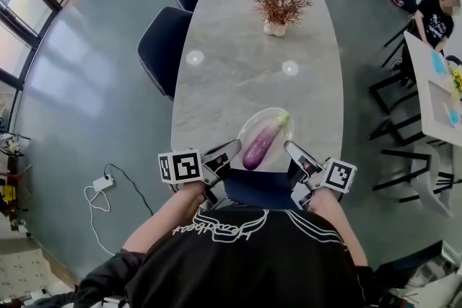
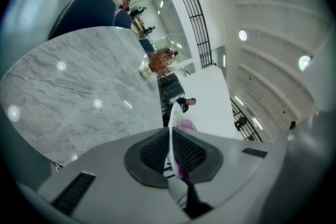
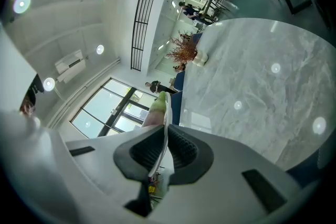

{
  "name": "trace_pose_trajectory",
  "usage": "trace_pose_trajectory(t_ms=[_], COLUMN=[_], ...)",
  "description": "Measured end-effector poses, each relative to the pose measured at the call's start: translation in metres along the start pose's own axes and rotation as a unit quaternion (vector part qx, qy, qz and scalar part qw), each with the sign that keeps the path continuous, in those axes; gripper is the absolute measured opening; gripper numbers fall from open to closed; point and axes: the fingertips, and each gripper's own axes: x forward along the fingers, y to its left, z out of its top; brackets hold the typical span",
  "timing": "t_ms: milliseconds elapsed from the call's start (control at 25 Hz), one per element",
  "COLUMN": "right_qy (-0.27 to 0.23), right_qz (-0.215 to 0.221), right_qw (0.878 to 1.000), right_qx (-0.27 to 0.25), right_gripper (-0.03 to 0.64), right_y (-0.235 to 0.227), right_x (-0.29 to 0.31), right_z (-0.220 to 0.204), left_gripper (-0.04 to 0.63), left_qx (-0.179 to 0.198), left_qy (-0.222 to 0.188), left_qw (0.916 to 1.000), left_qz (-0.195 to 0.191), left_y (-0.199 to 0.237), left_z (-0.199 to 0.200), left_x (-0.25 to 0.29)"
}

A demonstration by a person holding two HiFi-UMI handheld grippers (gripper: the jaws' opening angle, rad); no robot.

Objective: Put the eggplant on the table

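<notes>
- Clamps both pairs of jaws on the plate (image 1: 283,135) rim: left gripper (image 1: 222,156) at its 8 o'clock edge, right gripper (image 1: 297,154) at 4 o'clock.
- Carries the purple eggplant (image 1: 260,143) on that plate, green cap toward 1 o'clock.
- Holds the plate at the grey marble table (image 1: 238,61)'s 6 o'clock end.
- Shows a dried plant (image 1: 279,7) well apart toward 12 o'clock.

The marble table (image 1: 238,76) lies open from the plate (image 1: 277,150) at its near edge to the vase of dried branches (image 1: 278,7) toward the far end, while dark blue chairs (image 1: 162,47) hem its left side, far end and near end.
</notes>
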Motion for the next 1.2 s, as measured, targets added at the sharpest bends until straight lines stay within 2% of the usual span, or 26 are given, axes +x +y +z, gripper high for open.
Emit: trace_pose_trajectory(t_ms=[400,920,1080,1200], right_qy=[0.004,0.011,0.022,0.032], right_qz=[-0.024,-0.044,-0.085,-0.132], right_qw=[1.0,0.999,0.996,0.99], right_qx=[-0.016,-0.02,-0.028,-0.03], right_gripper=[0.025,0.025,0.025,0.025], right_y=[-0.023,-0.053,-0.079,-0.099], right_x=[0.04,0.063,0.074,0.076], right_z=[0.008,0.015,0.024,0.025], left_gripper=[0.021,0.021,0.021,0.021], left_qx=[0.001,0.006,0.001,-0.012], left_qy=[-0.001,0.013,0.014,0.014], left_qw=[0.9998,0.9989,0.9985,0.998], left_qz=[0.019,0.045,0.053,0.061], left_y=[0.039,0.076,0.095,0.109], left_z=[0.03,0.039,0.047,0.049], left_x=[0.01,0.031,0.043,0.046])
